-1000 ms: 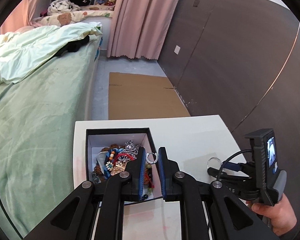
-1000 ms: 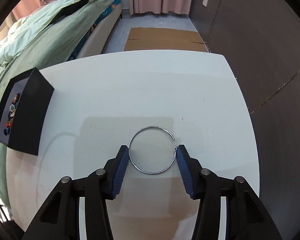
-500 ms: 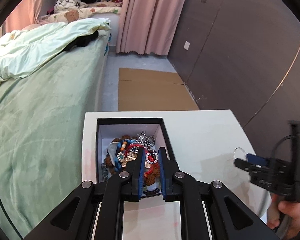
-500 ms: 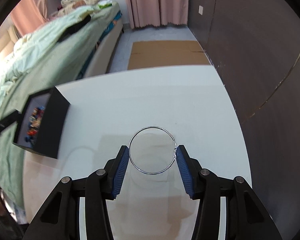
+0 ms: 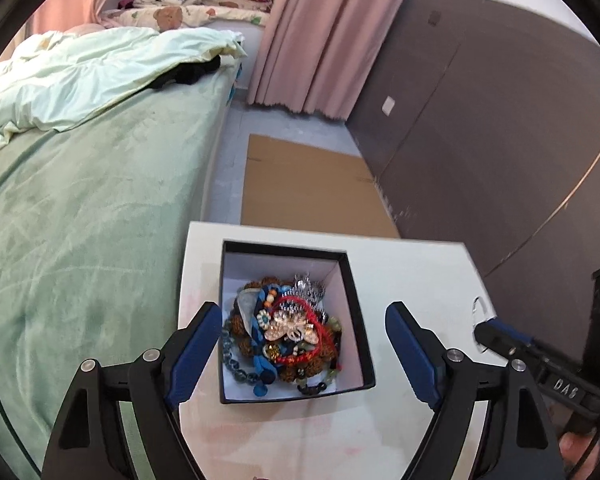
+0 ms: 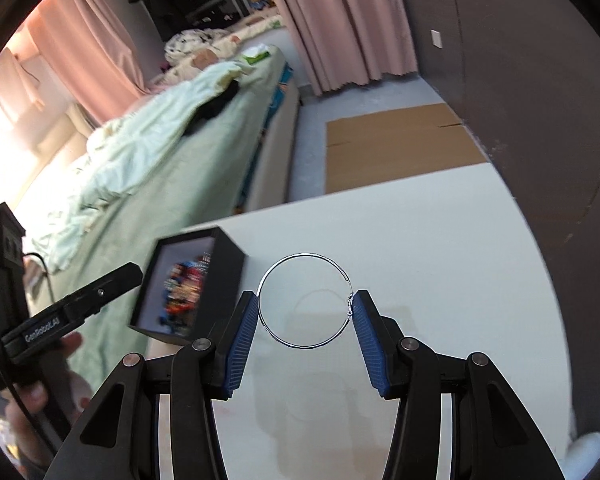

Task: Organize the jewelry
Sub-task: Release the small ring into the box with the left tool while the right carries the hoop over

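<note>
A black box (image 5: 356,320) with a white inside stands on the white table (image 5: 412,272), filled with a pile of mixed jewelry (image 5: 288,332). My left gripper (image 5: 303,314) hovers over it, its jaws opening wide with nothing gripped between them. My right gripper (image 6: 305,299) is shut on a large thin silver hoop (image 6: 306,255), held above the table to the right of the box (image 6: 224,264). In the left wrist view the right gripper's tip (image 5: 496,332) and part of the hoop (image 5: 478,304) show at the right edge.
A bed with a green cover (image 5: 80,220) runs along the table's left side. A flat cardboard sheet (image 5: 308,184) lies on the floor beyond the table, under pink curtains (image 5: 324,40). A dark wall panel (image 5: 480,140) stands on the right. A person's hand (image 6: 32,400) holds the left gripper.
The left jaws, shut on a small silver ring above the box, have swung wide and the ring is gone from between them. The right gripper has risen with the hoop and turned toward the box.
</note>
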`<state>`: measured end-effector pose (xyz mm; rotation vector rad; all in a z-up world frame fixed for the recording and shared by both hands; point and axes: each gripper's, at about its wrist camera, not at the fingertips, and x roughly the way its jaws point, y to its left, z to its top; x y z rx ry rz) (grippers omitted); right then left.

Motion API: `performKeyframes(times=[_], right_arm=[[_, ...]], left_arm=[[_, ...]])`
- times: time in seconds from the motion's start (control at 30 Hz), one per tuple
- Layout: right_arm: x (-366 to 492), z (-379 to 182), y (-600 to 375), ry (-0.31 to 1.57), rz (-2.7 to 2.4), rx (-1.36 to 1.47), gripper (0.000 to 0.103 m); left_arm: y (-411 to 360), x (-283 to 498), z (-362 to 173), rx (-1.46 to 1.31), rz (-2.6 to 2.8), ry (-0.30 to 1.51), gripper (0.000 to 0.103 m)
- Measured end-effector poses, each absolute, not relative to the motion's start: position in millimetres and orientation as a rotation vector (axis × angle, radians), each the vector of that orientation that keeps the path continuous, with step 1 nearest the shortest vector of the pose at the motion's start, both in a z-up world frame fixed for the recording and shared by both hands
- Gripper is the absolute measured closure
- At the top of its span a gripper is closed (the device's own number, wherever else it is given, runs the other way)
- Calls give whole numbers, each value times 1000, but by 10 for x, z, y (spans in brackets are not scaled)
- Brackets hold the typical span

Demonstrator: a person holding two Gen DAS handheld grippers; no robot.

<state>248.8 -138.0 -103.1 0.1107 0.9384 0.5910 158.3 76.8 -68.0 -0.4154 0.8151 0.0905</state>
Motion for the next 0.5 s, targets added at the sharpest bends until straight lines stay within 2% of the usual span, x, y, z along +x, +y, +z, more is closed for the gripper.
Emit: performKeyframes(times=[0.5], right_arm=[[2257, -918, -530, 866, 792, 188, 53]], left_arm=[[1278, 1384, -546, -471, 178, 786, 19]])
